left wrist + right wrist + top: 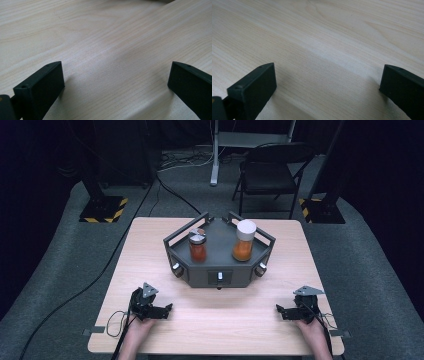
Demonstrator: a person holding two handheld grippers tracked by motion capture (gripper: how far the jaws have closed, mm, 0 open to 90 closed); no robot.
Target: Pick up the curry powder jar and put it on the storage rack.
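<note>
A dark grey six-sided tray (218,270) with railings stands at the middle of the wooden table (215,320). Two jars of orange contents stand in it: a short jar (197,245) with a metal lid on the left and a taller jar (244,240) with a white cap on the right. My left gripper (169,310) rests near the table's front left, pointing right, open and empty. My right gripper (278,311) rests near the front right, pointing left, open too. In the left gripper view the gripper (116,77) has its jaws wide apart over bare wood, as has the gripper (328,77) in the right gripper view.
Beyond the table stand a black folding chair (272,172), a white stand leg (215,155) and two black posts with yellow-striped bases (103,209). Cables run over the grey carpet. The tray front carries knobs (219,276). Bare wood lies between the two grippers.
</note>
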